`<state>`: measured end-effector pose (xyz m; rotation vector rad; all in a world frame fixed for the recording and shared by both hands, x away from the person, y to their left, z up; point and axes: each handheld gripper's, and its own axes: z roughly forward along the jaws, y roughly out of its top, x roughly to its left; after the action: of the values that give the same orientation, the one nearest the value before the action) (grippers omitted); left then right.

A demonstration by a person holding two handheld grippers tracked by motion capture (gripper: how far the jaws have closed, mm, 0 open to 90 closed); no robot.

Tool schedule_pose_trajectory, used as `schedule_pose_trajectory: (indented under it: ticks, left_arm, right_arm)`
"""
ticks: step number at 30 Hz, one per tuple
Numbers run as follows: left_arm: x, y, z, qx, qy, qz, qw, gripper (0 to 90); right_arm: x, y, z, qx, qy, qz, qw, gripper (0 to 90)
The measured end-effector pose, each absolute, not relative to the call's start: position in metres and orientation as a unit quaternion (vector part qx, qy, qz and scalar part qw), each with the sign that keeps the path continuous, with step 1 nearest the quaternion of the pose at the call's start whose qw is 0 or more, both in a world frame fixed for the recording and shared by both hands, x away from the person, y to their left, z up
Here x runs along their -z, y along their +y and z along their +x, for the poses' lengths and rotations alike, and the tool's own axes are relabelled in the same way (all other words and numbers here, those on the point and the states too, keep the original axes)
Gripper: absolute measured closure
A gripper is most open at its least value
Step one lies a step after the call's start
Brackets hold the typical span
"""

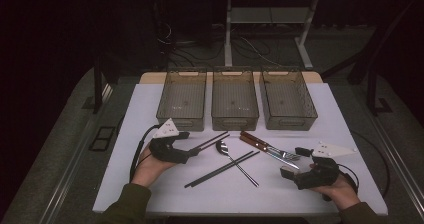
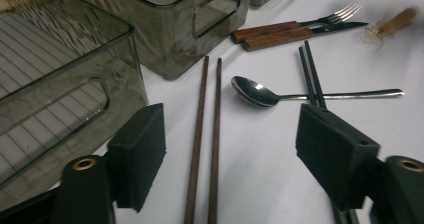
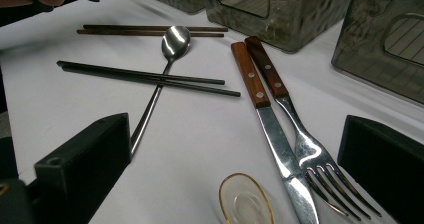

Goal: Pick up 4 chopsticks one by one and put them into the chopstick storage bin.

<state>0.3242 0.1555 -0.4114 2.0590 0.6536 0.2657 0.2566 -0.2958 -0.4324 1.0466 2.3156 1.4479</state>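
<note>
Dim room, grey floor [image 1: 60,149], desk legs [image 1: 228,39] behind

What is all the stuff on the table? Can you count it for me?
bins: 3, smoky clear, in a row at the table's far side
brown chopsticks: 2, between the left gripper's jaws
black chopsticks: 2, crossing the spoon's handle
spoon: 1, silver, middle
knife: 1, wooden handle, beside the fork
fork: 1, wooden handle
small spoon: 1, clear with gold rim, near the right gripper
table: 1, white
left gripper: black, open
right gripper: black, open
</note>
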Motion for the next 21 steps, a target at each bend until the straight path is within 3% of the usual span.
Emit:
schedule_pose_trajectory:
  ticks: [21]
  left_arm:
    - [0.427, 0.153, 0.346, -0.098, 0.284, 0.858, 0.416, 67.4]
  right_arm:
    - [0.433, -0.295, 0.256, -0.490, 0.790, 0.352, 0.110, 0.6]
